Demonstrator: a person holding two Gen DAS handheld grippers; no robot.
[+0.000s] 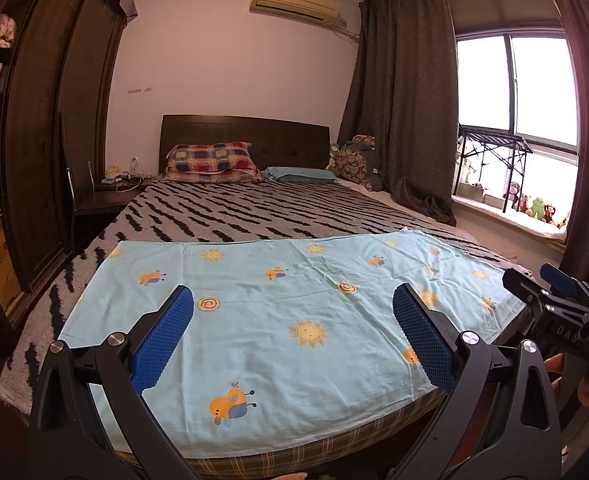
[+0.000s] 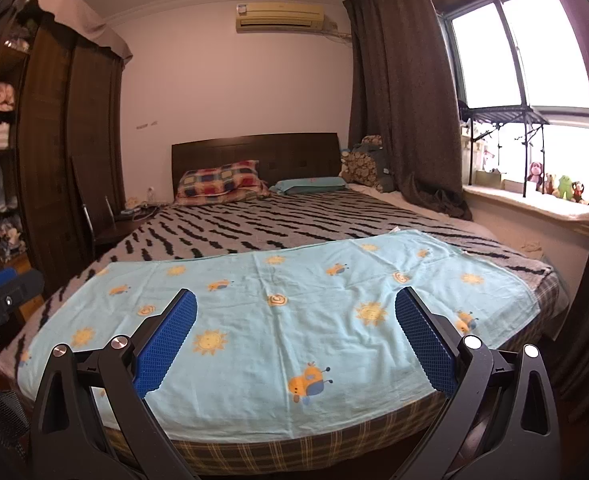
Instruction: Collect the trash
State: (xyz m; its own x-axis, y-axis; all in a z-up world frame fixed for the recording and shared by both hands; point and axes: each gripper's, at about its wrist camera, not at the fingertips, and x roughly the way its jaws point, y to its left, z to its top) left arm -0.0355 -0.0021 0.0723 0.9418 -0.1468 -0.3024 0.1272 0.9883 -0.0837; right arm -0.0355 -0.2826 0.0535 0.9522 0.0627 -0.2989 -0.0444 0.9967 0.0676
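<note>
— What have the grippers got?
— Nothing; the left gripper (image 1: 293, 304) and right gripper (image 2: 295, 308) both gape wide over the blue sheet (image 1: 278, 320) at the foot of the bed (image 2: 294, 224).
— And the trash?
— I can't spot any.

One bed (image 1: 254, 208), two pillows: one plaid (image 1: 212, 160), one blue (image 1: 300, 174). One light-blue sheet (image 1: 278, 320), one air conditioner (image 1: 294, 2), two hand-held grippers.
</note>
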